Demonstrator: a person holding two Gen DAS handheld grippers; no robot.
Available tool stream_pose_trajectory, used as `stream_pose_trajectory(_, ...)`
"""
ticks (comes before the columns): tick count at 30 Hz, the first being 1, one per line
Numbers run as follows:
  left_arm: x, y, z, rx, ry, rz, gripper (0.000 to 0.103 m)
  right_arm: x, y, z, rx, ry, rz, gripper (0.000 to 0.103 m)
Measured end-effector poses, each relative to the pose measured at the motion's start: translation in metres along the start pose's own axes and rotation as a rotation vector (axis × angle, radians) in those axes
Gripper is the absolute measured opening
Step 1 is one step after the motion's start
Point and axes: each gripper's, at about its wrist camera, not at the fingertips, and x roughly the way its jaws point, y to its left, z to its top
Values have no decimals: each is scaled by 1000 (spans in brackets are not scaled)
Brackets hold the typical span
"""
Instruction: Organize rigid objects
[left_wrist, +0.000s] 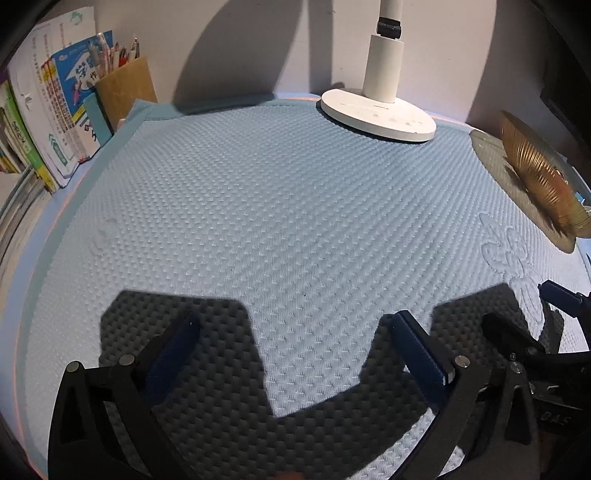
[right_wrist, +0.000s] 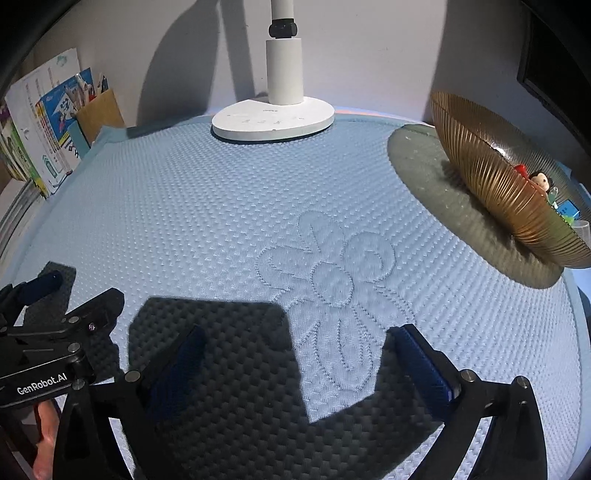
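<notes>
A ribbed gold bowl (right_wrist: 491, 173) stands at the right on the light blue quilted mat (right_wrist: 221, 221). In it lie small toys: a little doll (right_wrist: 540, 181), a red piece (right_wrist: 521, 168) and a blue block (right_wrist: 569, 212). My right gripper (right_wrist: 299, 336) hovers open over the embossed flower pattern, with nothing between its blue pads. My left gripper (left_wrist: 295, 328) is open too, above bare mat, and holds nothing. The two grippers sit side by side; the left gripper (right_wrist: 81, 286) shows at the right wrist view's left edge. The bowl (left_wrist: 535, 177) is far right in the left wrist view.
A white lamp base (right_wrist: 273, 122) with its post stands at the back by the wall. Books (left_wrist: 48, 118) and a brown pen holder (left_wrist: 125, 88) fill the back left corner. A hand (right_wrist: 44, 417) grips the left tool's handle.
</notes>
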Motion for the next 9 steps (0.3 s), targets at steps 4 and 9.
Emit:
stream_pose_trajectory(4,0,-1,1,0,1,4,103,0,-2,1,0,0,2,103)
stream_pose_trajectory(9,0,1,2,1,-5,-14,103,-1,-1,1,1,0,3,103)
